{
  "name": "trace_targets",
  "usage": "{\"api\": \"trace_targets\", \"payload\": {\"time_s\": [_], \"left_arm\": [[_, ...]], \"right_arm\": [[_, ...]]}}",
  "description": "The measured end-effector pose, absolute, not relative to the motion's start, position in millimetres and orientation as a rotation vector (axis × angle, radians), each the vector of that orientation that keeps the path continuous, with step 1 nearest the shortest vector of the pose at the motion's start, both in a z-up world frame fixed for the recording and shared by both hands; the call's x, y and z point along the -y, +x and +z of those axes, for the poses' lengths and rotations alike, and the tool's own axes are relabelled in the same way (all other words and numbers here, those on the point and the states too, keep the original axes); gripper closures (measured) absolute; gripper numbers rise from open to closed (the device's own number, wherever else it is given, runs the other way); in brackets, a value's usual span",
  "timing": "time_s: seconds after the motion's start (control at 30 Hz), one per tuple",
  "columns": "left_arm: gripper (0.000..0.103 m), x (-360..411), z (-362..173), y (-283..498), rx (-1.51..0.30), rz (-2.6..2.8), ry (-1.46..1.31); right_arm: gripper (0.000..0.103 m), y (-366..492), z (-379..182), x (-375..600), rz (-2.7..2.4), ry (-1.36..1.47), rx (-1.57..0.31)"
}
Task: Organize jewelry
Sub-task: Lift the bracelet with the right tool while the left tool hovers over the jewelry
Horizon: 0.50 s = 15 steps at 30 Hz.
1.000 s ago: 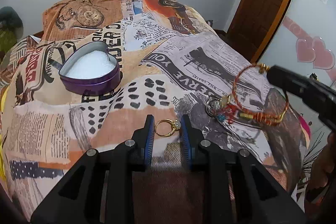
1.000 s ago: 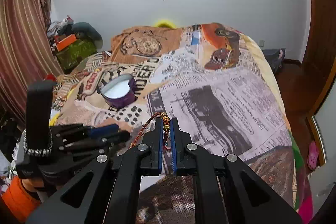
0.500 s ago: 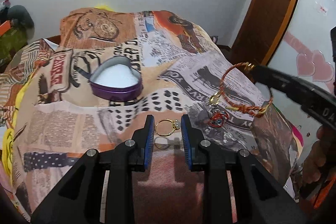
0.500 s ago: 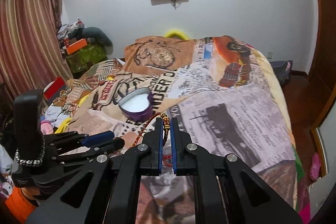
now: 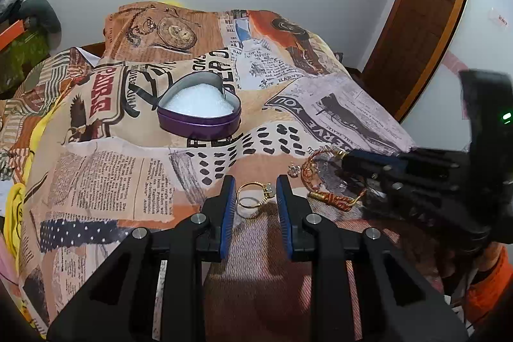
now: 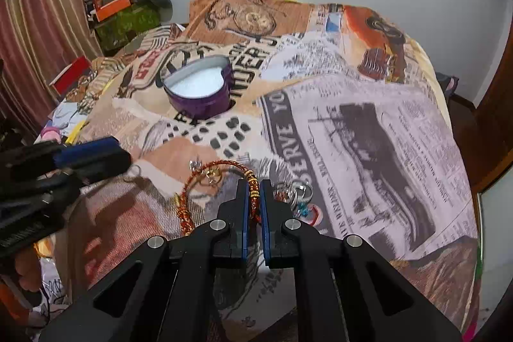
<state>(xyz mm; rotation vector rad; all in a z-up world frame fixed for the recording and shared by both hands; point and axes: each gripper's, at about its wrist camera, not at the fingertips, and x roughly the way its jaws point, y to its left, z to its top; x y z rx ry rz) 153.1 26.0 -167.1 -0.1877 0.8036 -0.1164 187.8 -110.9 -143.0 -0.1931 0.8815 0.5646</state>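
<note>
Left hand-held gripper point(image 5: 253, 194) has its blue pads partly apart with a gold ring point(image 5: 255, 195) standing between them, the band touching the pads on both sides, so it looks clamped on the ring just above the bed point(image 5: 105, 181) cover. Right hand-held gripper point(image 6: 253, 197) is pressed together on a red and gold braided bracelet point(image 6: 198, 181), pinching it at the beaded gold section, with the rest of the loop curving off to its left over the cover. Just beside its right finger lie a few small pieces, a silvery ring point(image 6: 301, 191) and something red and blue, too blurred to tell apart. Farther up the bed, toward the headboard end and left of the middle, sits an open purple heart-shaped tin point(image 5: 198, 111) lined with white padding, well apart from both grippers. An orange sleeve point(image 5: 490, 287) shows behind the right one
</note>
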Motion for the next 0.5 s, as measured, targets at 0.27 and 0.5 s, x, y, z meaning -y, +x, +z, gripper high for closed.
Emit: {"api": "trace_targets", "payload": {"time_s": [0.27,0.5], "left_arm": [[0.078,-29.6,-166.5,164.3,-0.792,-0.098,-0.180],[0.078,-43.4,-168.9,161.6,-0.793,-0.062,-0.196]], "right_arm": [[0.097,191.7,-136.5,97.5,0.598,-0.207,-0.860],[0.097,192.0,-131.7,84.7,0.686,-0.204,-0.846]]}}
